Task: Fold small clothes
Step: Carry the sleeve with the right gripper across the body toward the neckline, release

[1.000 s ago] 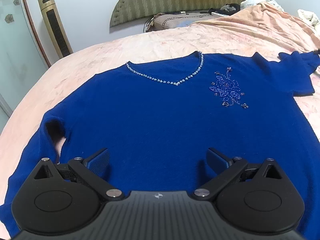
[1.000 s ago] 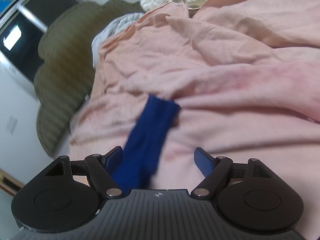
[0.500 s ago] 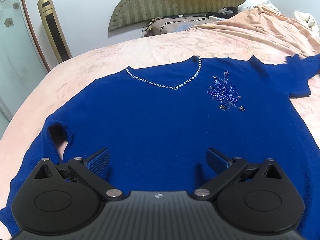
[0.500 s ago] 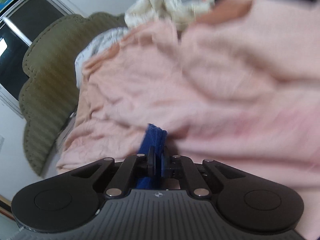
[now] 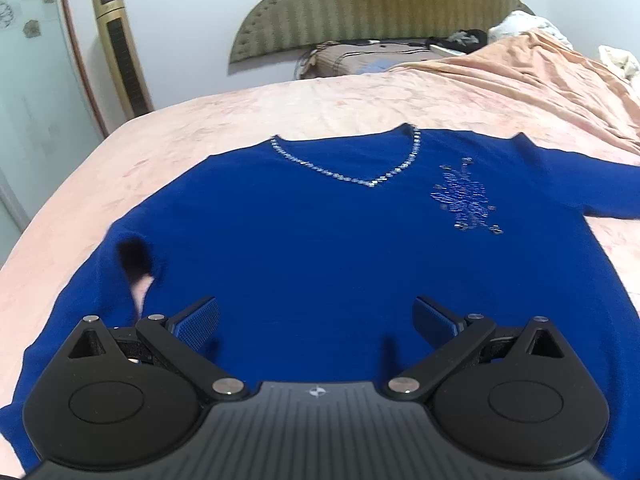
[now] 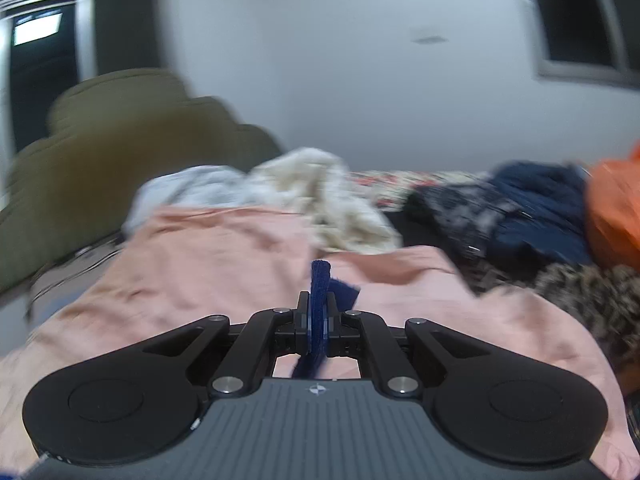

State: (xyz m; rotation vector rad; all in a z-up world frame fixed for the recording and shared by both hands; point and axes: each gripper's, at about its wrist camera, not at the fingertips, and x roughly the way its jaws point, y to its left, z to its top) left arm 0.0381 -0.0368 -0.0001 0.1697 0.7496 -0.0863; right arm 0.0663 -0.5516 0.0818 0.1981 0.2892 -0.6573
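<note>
A blue V-neck sweater (image 5: pixel 320 248) with a beaded neckline and a beaded flower lies flat, front up, on the pink bedspread (image 5: pixel 200 128). My left gripper (image 5: pixel 316 316) is open and empty, low over the sweater's lower body. My right gripper (image 6: pixel 318 316) is shut on the blue sleeve end (image 6: pixel 320 280), which stands up between the pads, lifted above the pink bedding (image 6: pixel 200 272). The right sleeve (image 5: pixel 592 184) runs off the right edge of the left wrist view.
A padded olive headboard (image 5: pixel 372 4) and a pillow (image 5: pixel 360 60) are at the back. A tower fan (image 5: pixel 120 48) stands at the left wall. A heap of clothes (image 6: pixel 520 216) and a cream garment (image 6: pixel 320 196) lie beyond the pink bedding.
My right gripper closed on the blue sleeve end and lifted it, its view tilting up toward the wall. My left gripper drew back a little and stayed open.
</note>
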